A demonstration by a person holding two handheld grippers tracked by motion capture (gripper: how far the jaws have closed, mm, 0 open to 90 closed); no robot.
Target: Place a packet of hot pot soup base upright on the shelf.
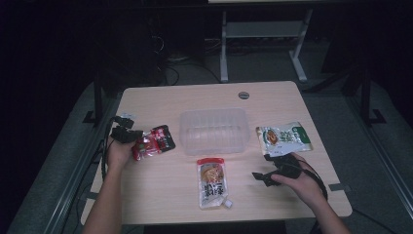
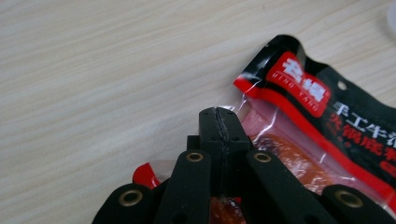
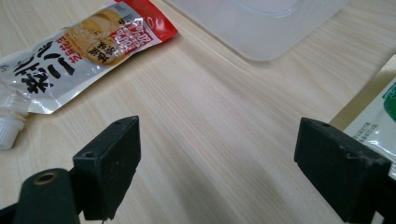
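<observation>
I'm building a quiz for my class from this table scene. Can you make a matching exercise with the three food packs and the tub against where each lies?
Things:
1. red and black pack
2. green pack
3. spouted pouch
4. clear tub

Places:
A. table's middle
B. right of the tub
C. near edge, in front of the tub
D. left of the tub, by the left tool

Pairs: 1-D, 2-B, 3-C, 4-A

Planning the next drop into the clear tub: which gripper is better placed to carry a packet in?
Left. The left gripper is shut on the red-and-black packet, beside the clear tub. The right gripper stands open over bare table, holding nothing, beside the green packet.
</observation>
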